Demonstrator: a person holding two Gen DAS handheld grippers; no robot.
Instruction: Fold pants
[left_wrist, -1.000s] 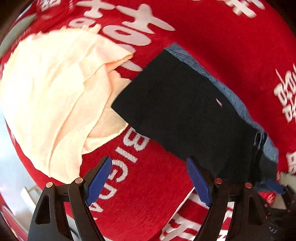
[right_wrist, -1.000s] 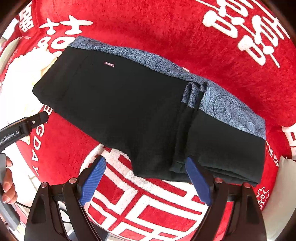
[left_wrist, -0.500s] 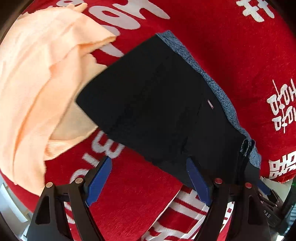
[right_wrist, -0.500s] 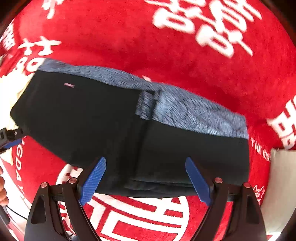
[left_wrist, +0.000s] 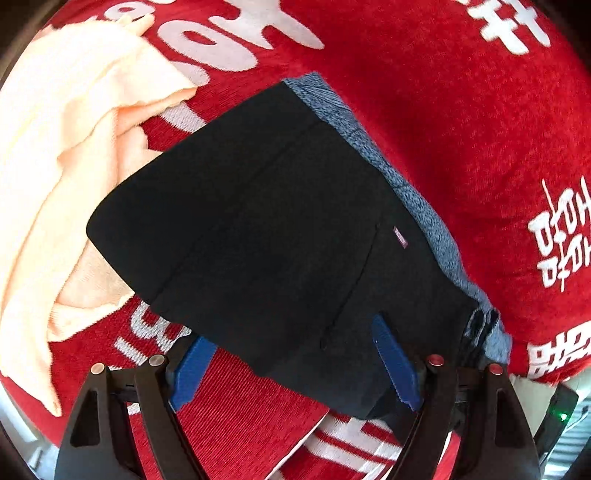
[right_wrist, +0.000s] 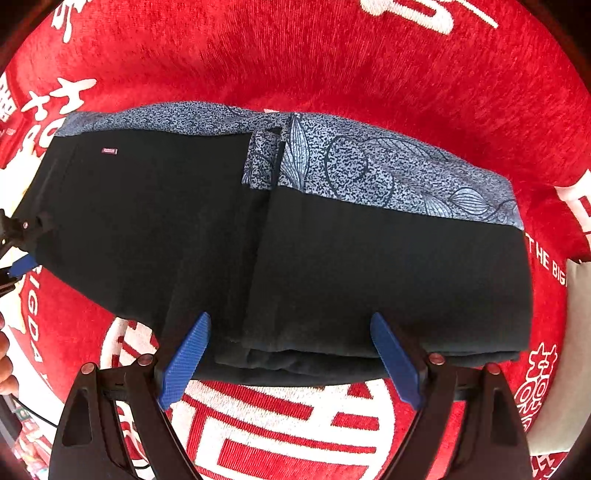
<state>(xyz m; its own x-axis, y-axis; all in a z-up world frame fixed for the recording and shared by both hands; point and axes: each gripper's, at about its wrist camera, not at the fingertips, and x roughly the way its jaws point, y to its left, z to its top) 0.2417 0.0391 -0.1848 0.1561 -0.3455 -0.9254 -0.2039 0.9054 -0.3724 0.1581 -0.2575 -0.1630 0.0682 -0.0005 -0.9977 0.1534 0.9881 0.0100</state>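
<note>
The black pants (right_wrist: 295, 258) with a blue-grey patterned band (right_wrist: 369, 166) lie folded on the red cloth (right_wrist: 295, 55). They also show in the left wrist view (left_wrist: 258, 240). My left gripper (left_wrist: 291, 365) is open, its blue pads (left_wrist: 393, 363) straddling the near edge of the pants' left end. My right gripper (right_wrist: 288, 362) is open, its pads (right_wrist: 184, 360) straddling the thick folded near edge. The left gripper's tip (right_wrist: 22, 254) shows at the left edge of the right wrist view.
A peach garment (left_wrist: 66, 166) lies crumpled left of the pants, partly under their corner. The red cloth (left_wrist: 461, 110) has white lettering. A grey-white item (right_wrist: 580, 332) sits at the right edge. A hand (right_wrist: 5, 362) shows at the far left.
Both grippers have moved forward to the pants' near edge, so the pants fill more of each view. Both stay open.
</note>
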